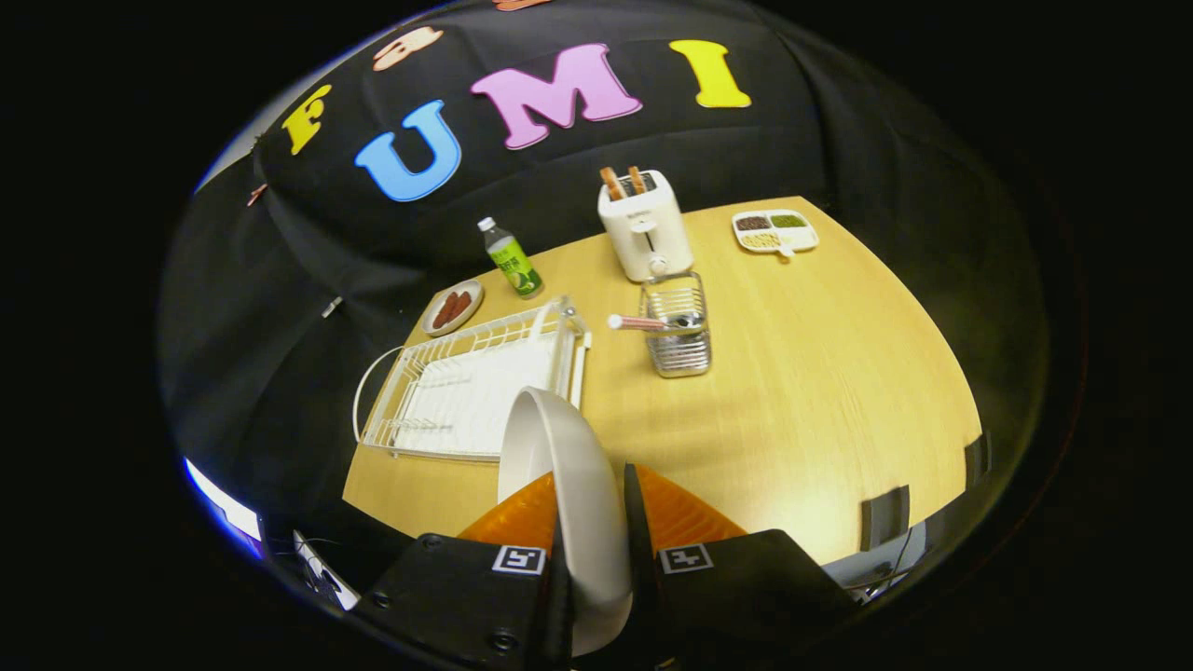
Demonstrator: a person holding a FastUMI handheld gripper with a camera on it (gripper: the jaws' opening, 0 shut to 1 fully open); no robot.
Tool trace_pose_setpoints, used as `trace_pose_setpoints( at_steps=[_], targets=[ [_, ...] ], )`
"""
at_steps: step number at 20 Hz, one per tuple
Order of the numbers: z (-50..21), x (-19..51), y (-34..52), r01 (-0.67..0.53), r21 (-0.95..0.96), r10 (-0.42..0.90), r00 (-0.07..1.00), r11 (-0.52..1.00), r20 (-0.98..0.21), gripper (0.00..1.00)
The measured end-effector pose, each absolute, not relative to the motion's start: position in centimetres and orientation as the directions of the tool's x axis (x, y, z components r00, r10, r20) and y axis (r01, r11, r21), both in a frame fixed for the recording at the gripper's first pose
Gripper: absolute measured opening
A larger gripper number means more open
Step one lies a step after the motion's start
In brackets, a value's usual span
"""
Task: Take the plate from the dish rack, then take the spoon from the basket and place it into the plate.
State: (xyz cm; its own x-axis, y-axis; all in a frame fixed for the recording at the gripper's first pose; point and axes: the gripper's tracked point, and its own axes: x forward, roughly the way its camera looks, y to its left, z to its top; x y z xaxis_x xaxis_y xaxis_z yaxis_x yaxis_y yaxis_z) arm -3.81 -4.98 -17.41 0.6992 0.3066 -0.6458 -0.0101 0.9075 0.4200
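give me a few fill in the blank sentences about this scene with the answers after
1. The gripper is shut on the ____, held on edge between its fingers.
2. The spoon lies across the wire ____.
3. The toaster stands just beyond the ____.
4. The dish rack holds ____ plates.

Missing words: plate; basket; basket; no

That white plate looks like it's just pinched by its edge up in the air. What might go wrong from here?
Two risks stand out. The claw holds the round white plate on edge by its rim alone, so it may slip or swing as it comes down. It hangs close to the white wire dish rack, so it might knock that. Later, the pink-handled spoon lies across the small metal wire basket, which could tip.
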Motion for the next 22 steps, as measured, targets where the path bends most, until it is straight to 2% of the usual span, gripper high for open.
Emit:
trace_pose_setpoints(
  at_steps=[3,8,13,15,18,19,20,21,22],
  targets=[
    [-21.0,-3.0,-7.7,0.046,0.414,0.279,0.672,0.909,-0.686,0.29],
    [-26.6,1.3,-8.1,0.086,0.451,0.303,0.629,0.888,-0.716,0.30],
    [-30.0,3.3,-8.0,0.156,0.556,0.385,0.570,0.816,-0.726,0.31],
    [-31.1,3.8,-8.6,0.152,0.548,0.388,0.554,0.823,-0.736,0.38],
    [-32.8,4.0,-10.1,0.105,0.468,0.348,0.533,0.877,-0.771,0.56],
    [-32.6,4.3,-10.3,0.081,0.454,0.341,0.547,0.887,-0.765,0.58],
    [-33.2,4.6,-10.4,0.052,0.421,0.325,0.552,0.906,-0.768,0.55],
    [-32.3,4.5,-11.0,0.016,0.393,0.316,0.563,0.920,-0.764,0.59],
    [-32.0,4.7,-11.3,-0.013,0.362,0.302,0.579,0.932,-0.757,0.77]
  ],
)
